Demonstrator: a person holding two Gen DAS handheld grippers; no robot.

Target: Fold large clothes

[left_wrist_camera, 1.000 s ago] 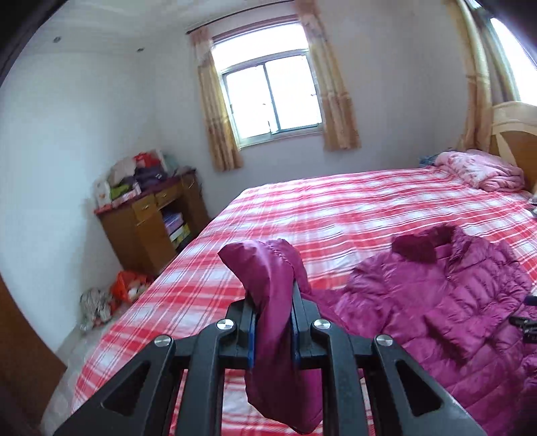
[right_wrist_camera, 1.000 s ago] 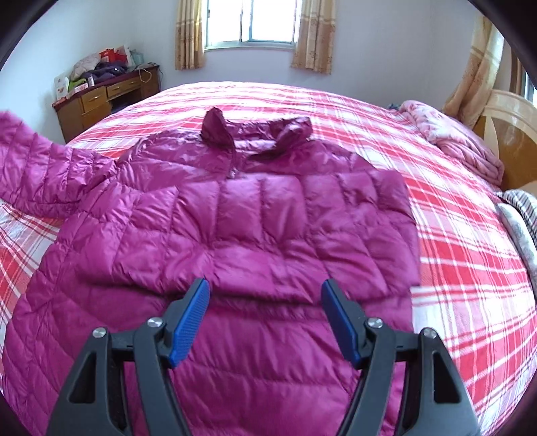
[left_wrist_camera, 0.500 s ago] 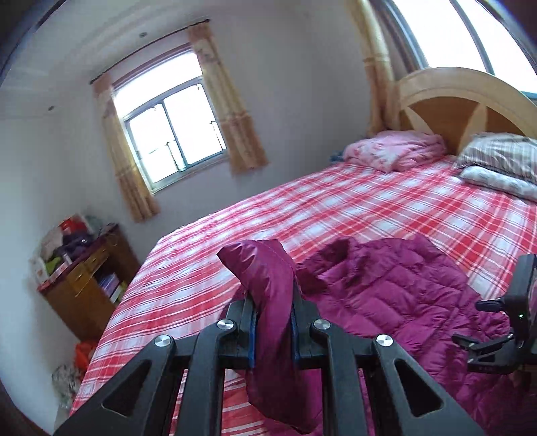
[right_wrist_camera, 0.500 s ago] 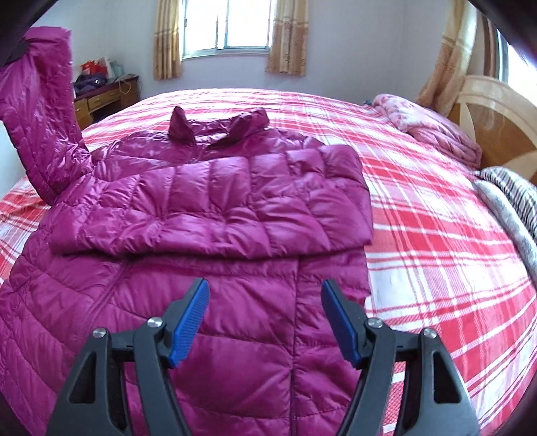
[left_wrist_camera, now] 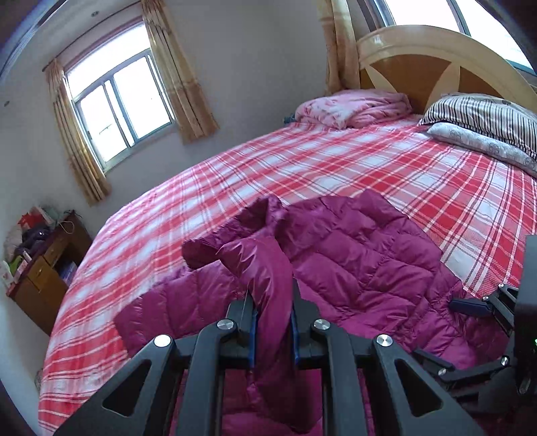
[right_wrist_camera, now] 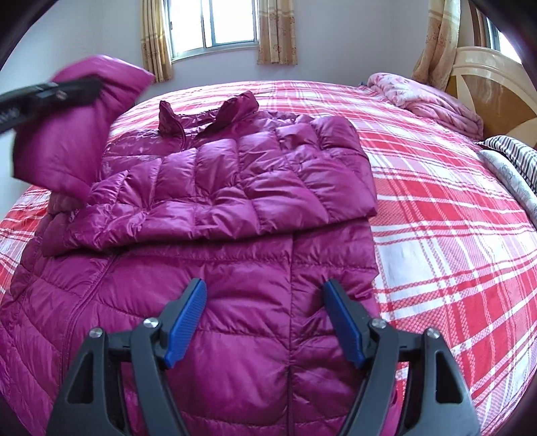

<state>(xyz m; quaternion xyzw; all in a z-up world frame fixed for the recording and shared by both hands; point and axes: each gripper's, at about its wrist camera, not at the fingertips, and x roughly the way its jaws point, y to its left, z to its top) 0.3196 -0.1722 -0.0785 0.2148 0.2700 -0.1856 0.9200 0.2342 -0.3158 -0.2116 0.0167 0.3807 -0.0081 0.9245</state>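
1. Since a second ago the left gripper (left_wrist_camera: 272, 322) has been swinging across the bed with the sleeve (left_wrist_camera: 268, 278) in tow, so its camera is now looking at the headboard (left_wrist_camera: 436, 63) and pillows (left_wrist_camera: 483, 117) rather than the dresser side of the room.
2. That left gripper is clamping down on the sleeve, with magenta fabric bunching up between the blue pads and hanging below them.
3. From the right wrist view, the sleeve (right_wrist_camera: 77, 124) is being held up in the air at the left, above the jacket's shoulder, with the left gripper showing as a dark blurry bar across it.
4. The right gripper (right_wrist_camera: 265, 322) is hovering over the lower front of the jacket (right_wrist_camera: 235, 268), jaws apart and opening a bit wider, and nothing is being pinched between the pads.
5. The jacket itself is lying spread out, front up, on the red plaid bed (right_wrist_camera: 453, 234), collar (right_wrist_camera: 208, 114) pointing toward the window (right_wrist_camera: 214, 23).
6. Its other sleeve (right_wrist_camera: 235, 194) is already lying folded across the chest.
7. A pink blanket (right_wrist_camera: 426, 97) is sitting bundled up near the headboard, well apart from the jacket.
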